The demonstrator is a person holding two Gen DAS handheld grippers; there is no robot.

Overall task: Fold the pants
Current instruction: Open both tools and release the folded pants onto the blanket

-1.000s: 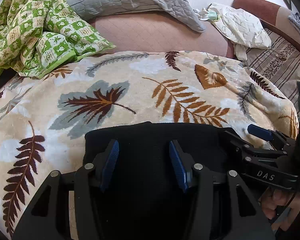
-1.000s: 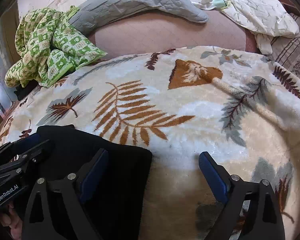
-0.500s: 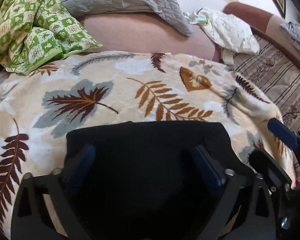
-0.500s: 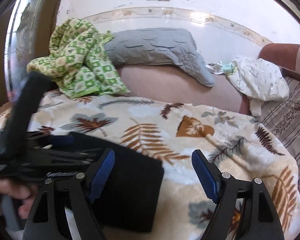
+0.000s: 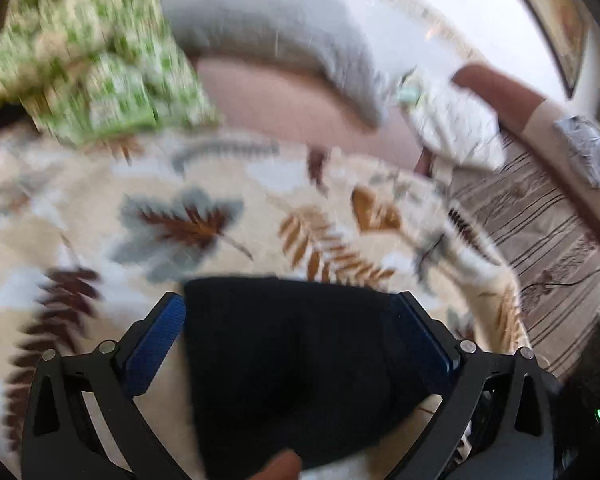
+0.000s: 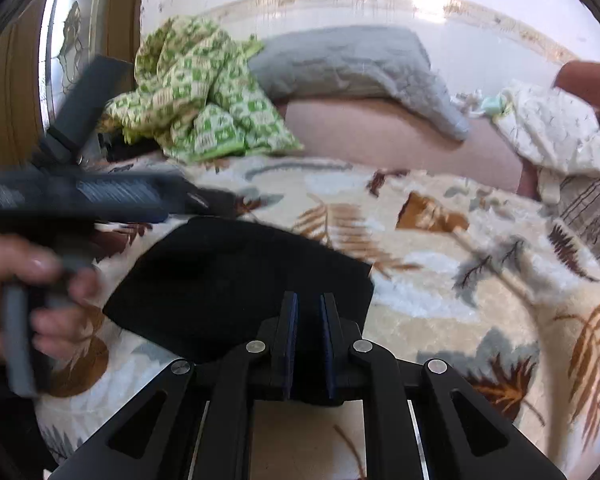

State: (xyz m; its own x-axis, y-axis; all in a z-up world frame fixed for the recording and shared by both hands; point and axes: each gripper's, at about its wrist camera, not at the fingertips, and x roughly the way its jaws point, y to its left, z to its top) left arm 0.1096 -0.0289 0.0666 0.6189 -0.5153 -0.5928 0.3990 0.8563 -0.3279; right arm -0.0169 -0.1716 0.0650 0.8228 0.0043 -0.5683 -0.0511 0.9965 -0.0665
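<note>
Lying folded at lower centre on one leaf-print blanket (image 6: 480, 292), one pair of black pants (image 6: 236, 280) sits apparently free between the left gripper's (image 5: 296, 340) wide-spread jaws; the right gripper's (image 6: 308, 312) jaws are nearly closed, holding nothing.

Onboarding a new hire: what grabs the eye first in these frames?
The folded black pants lying mid-bed on the leaf-print blanket. The left claw hangs wide open over them. The right claw sits nearly shut at their near edge, with a crumpled green checked cloth behind.
</note>
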